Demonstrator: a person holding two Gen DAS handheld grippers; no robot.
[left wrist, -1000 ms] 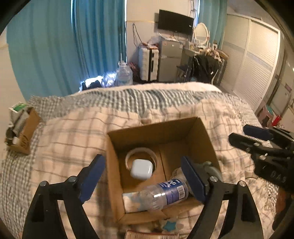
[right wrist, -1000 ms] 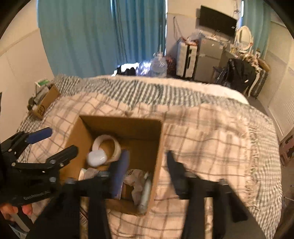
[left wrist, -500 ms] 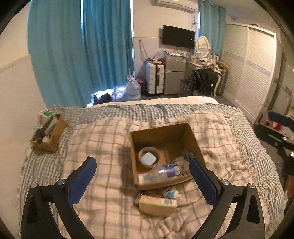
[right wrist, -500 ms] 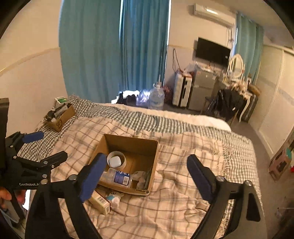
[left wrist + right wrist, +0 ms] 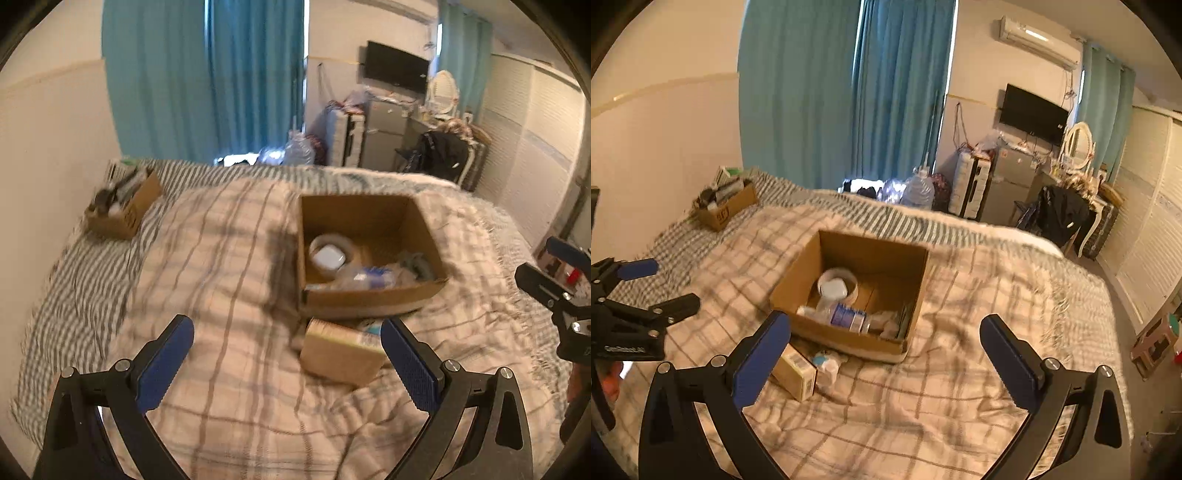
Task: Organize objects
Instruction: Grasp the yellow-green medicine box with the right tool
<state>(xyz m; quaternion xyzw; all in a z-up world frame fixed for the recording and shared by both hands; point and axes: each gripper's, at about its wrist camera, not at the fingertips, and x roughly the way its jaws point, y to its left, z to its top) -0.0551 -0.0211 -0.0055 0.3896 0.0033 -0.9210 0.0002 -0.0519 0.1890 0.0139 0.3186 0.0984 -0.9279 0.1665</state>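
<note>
Bed [image 5: 960, 387]: covered by a checked blanket, it carries everything in play.
Cardboard box [image 5: 846, 341]: open-topped, mid-bed, ahead of both cameras; it already holds a tape roll [image 5: 837, 283] with a small white case on it, a plastic bottle [image 5: 846, 315] lying on its side, and some crumpled material at the right end.
Second box [image 5: 726, 208]: far corner by the wall, full of odds and ends (too blurred to name).
Small carton [image 5: 341, 350]: on the blanket just outside the box's near wall, beside a small white-and-blue item [image 5: 825, 363]; its long axis runs roughly along that wall.
Left hand-held gripper [image 5: 286, 363]: released, fingers spread wide, nothing between them; the carton lies just ahead, toward its right finger.
Right hand-held gripper [image 5: 886, 363]: also released and empty; the carton sits by its left finger.
Judgement: the left one looks nearer and better lined up, so the carton is probably its pick, fingers closing across the short sides.
</note>
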